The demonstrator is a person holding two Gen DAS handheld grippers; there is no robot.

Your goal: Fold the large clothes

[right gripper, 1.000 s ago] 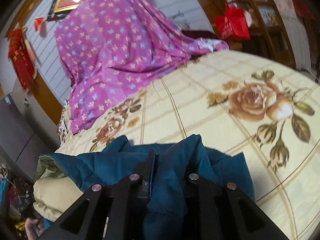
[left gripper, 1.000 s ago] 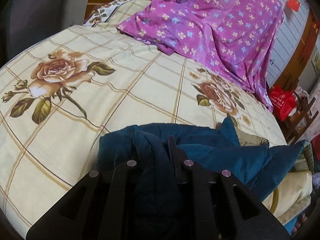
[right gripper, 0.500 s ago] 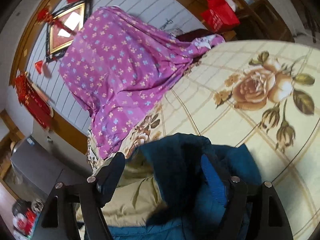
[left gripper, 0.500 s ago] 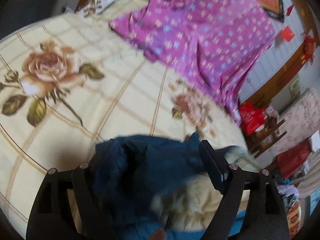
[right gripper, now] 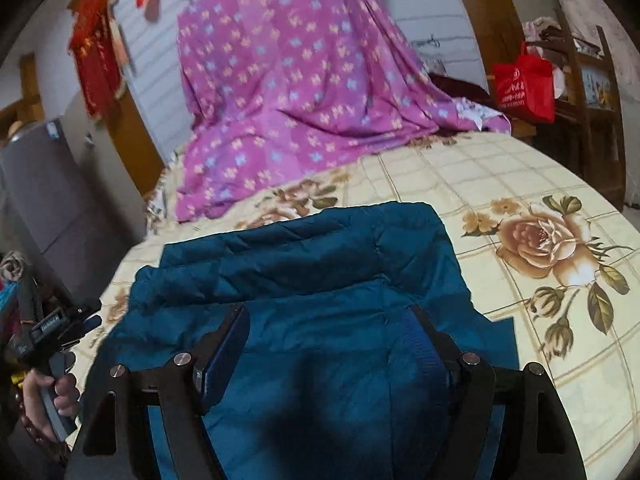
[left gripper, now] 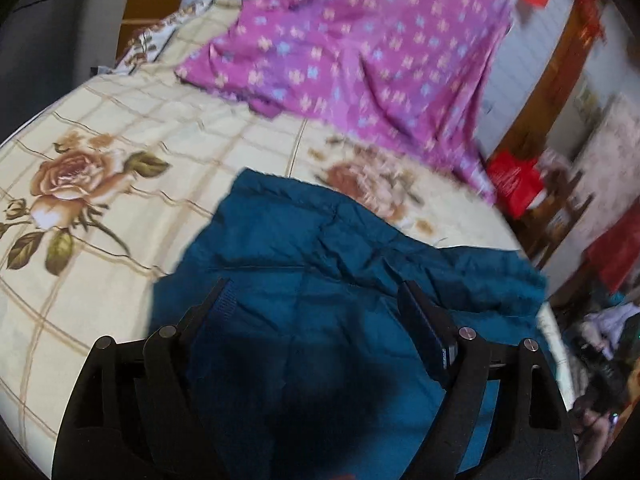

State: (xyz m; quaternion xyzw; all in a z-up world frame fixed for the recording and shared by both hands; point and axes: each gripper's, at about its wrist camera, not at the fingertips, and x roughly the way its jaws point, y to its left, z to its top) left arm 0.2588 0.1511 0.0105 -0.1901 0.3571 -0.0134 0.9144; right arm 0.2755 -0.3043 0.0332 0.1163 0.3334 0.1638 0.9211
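Observation:
A teal padded jacket (left gripper: 316,264) lies folded over on the cream rose-print bedspread (left gripper: 100,128). It also fills the lower middle of the right wrist view (right gripper: 320,280). My left gripper (left gripper: 316,304) is open just above the jacket, with nothing between its fingers. My right gripper (right gripper: 324,328) is open too, above the jacket's near part. The left gripper's handle and the hand holding it (right gripper: 52,360) show at the left edge of the right wrist view.
A purple flowered sheet (left gripper: 360,52) is draped over the head of the bed (right gripper: 288,80). A red bag (right gripper: 524,84) hangs on wooden furniture to the right. A grey cabinet (right gripper: 44,200) stands left of the bed.
Both grippers went from shut on the jacket to open and let it go. The folded-over jacket now lies flat on the bed, and both grippers have drawn back above it.

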